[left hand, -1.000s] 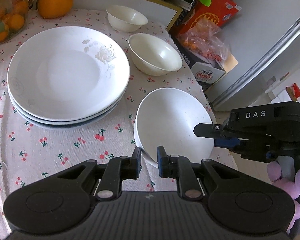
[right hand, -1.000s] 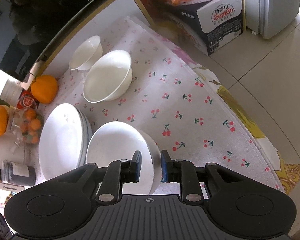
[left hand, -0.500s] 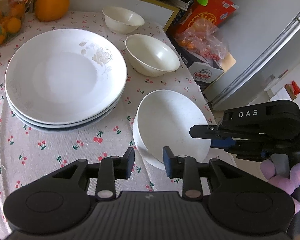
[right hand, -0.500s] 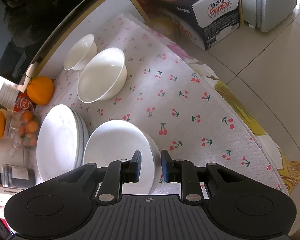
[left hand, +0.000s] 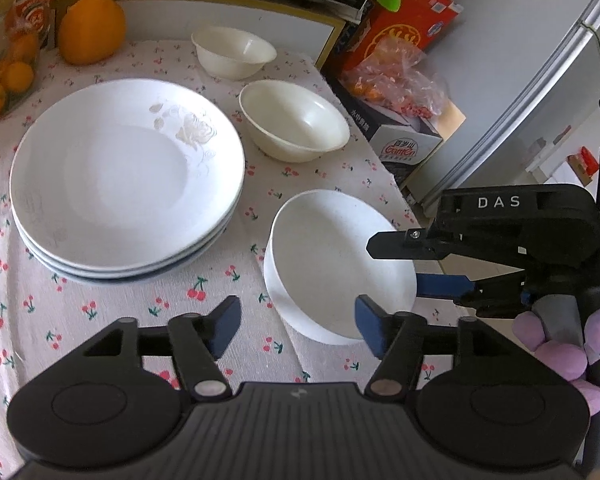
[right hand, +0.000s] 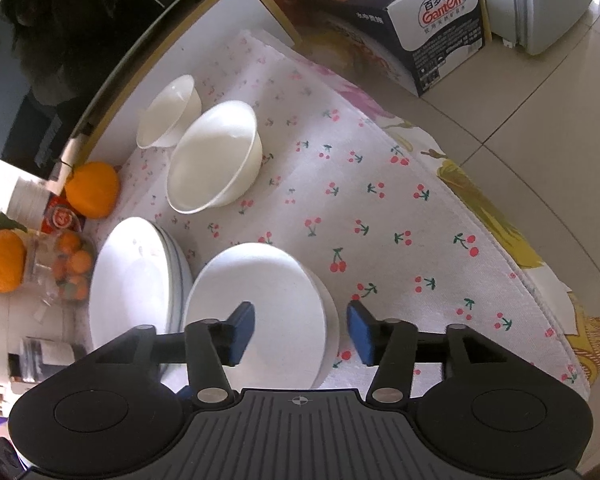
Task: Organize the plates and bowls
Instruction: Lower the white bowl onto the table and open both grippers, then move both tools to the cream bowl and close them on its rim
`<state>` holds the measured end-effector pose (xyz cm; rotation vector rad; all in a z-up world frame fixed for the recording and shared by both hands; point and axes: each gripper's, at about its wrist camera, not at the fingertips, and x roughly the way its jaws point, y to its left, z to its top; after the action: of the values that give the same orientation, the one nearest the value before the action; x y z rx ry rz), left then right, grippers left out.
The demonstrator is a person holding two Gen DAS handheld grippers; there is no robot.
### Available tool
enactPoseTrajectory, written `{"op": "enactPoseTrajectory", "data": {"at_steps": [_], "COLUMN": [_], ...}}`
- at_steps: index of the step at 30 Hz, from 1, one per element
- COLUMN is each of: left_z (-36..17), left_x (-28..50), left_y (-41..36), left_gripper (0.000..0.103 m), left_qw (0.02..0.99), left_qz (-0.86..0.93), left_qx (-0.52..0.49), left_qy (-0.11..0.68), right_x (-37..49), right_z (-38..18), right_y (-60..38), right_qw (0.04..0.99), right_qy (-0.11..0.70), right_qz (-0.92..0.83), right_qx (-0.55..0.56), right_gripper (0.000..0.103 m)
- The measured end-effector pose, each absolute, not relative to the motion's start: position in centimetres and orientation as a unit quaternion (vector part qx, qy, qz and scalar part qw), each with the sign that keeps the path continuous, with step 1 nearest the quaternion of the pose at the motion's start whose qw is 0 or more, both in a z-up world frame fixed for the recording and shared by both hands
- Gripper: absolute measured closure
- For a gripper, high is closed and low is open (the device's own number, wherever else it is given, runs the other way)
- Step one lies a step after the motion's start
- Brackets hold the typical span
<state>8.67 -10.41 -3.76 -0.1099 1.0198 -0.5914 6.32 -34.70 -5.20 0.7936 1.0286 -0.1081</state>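
A stack of white plates (left hand: 124, 176) sits on the cherry-print cloth, also in the right wrist view (right hand: 136, 280). A white bowl stack (left hand: 336, 260) rests near the table's right edge, also in the right wrist view (right hand: 260, 312). My left gripper (left hand: 296, 328) is open, just in front of that bowl. My right gripper (right hand: 300, 332) is open with its jaws astride the bowl's rim; it shows from the side in the left wrist view (left hand: 420, 260). A cream bowl (left hand: 294, 120) and a smaller bowl (left hand: 234, 52) stand farther back.
An orange fruit (left hand: 90, 28) and a jar of small oranges (left hand: 4, 68) stand at the back left. Boxes and a snack bag (left hand: 396, 84) sit beside the table on the right, by a fridge (left hand: 540, 92). The table edge (right hand: 512, 272) drops to tiled floor.
Both grippers have opened: the left let go of the bowl's near rim and drew back, the right released the rim. The bowl stack now rests on the cloth.
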Motion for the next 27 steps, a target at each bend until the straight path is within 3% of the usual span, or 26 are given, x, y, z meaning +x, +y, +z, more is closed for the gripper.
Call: {"op": "enactPoseTrajectory", "data": {"at_steps": [10, 12, 27], "left_z": [-1.7, -1.1, 0.1], "left_x": [9.5, 10.0, 18.0], "left_y": [-10.1, -10.2, -11.9], "left_gripper": [0.013, 0.004, 0.000], "left_qw": [0.853, 0.860, 0.891], "left_qz": [-0.267, -0.260, -0.225], "left_qx": [-0.030, -0.025, 0.021], "left_qy": [0.447, 0.438, 0.395], "right_x": [7.0, 7.3, 10.8], "right_z": [-4.9, -4.8, -5.5], "right_y": [-36.1, -36.4, -38.0], "right_qw": [0.792, 0.791, 0.785], "right_qy": [0.447, 0.437, 0.372], "right_qz": [-0.047, -0.045, -0.064], "right_qx": [0.413, 0.425, 0.491], "right_gripper": [0.034, 0.032, 0.029]}}
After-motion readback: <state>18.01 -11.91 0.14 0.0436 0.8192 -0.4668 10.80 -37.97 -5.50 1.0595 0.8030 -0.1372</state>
